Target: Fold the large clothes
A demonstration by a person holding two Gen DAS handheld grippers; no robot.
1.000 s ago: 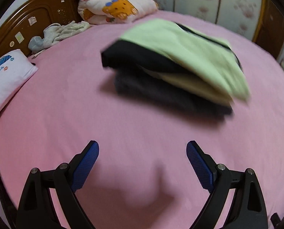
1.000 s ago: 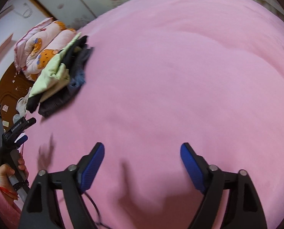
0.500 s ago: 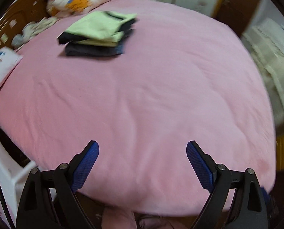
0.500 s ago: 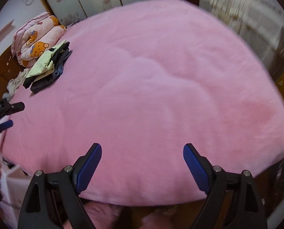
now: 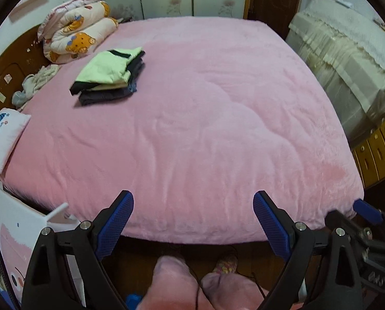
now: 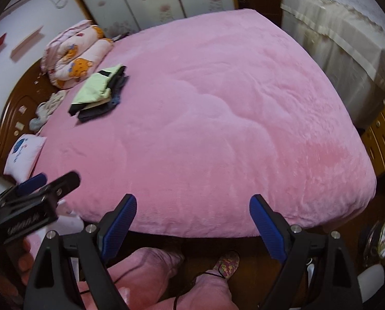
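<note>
A bed point(image 5: 218, 118) point(image 6: 231, 118) covered by a pink plush blanket fills most of both wrist views; its surface is gently rumpled, with shallow ridges across the middle. A cloth-draped piece of furniture point(image 5: 347, 59) point(image 6: 347, 38) stands beside the bed's right edge, and a dark wooden headboard point(image 5: 9, 69) point(image 6: 19, 103) runs along the left edge. A rolled quilt with bear print point(image 5: 76, 36) point(image 6: 76, 54) lies at the far left corner of the bed, against the headboard. The stack of folded clothes point(image 5: 109, 75) point(image 6: 99, 93), a pale green garment on top of dark ones, rests on the blanket just beside the quilt, well apart from both grippers. A white pillow with a blue print point(image 5: 4, 137) point(image 6: 24, 155) sits at the near left edge of the bed, and a small heap of crumpled light cloth point(image 5: 35, 85) point(image 6: 47, 108) lies between pillow and quilt. The left gripper point(image 5: 192, 222) point(image 6: 37, 188) and the right gripper point(image 6: 192, 222) point(image 5: 368, 211) are both held off the near edge of the bed, side by side, each with its blue-padded jaws spread wide and nothing between them. The person's pink-clad legs point(image 5: 192, 284) point(image 6: 166, 279) and a patterned slipper point(image 5: 226, 261) point(image 6: 226, 261) appear below, on the dark floor.
</note>
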